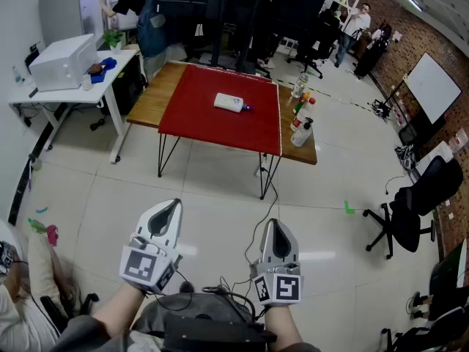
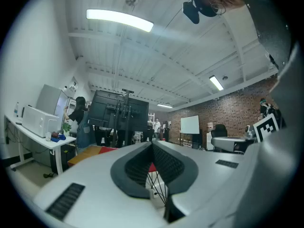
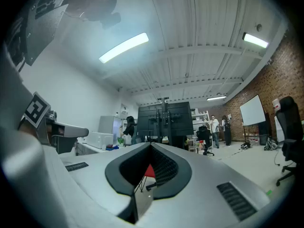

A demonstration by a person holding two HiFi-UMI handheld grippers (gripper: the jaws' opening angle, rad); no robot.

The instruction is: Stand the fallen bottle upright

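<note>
You held the left hand-held gripper (image 1: 170,205) low at 7 o'clock in the head view and the right hand-held gripper (image 1: 272,224) at 5 o'clock, side by side over the tiled floor (image 1: 212,196) and well short of the desk (image 1: 150,97). Both were clenched: in each gripper view the dark pads met at their tips with nothing caught between them, only the desk's legs and red cover (image 1: 220,130) showing in the gap behind.

The bottle (image 1: 229,103) lay on its side near the middle of the red cover, straight ahead of you at 12 o'clock, its blue cap end pointing toward 3 o'clock. Neither gripper touched it.

A cluster of upright bottles (image 1: 301,119) stood along the desk's bare wooden edge at 3 o'clock from the fallen one. A printer (image 1: 62,61) sat on a white desk (image 1: 44,97) at 10 o'clock, and an office chair (image 1: 407,215) stood on the floor at 3 o'clock.
</note>
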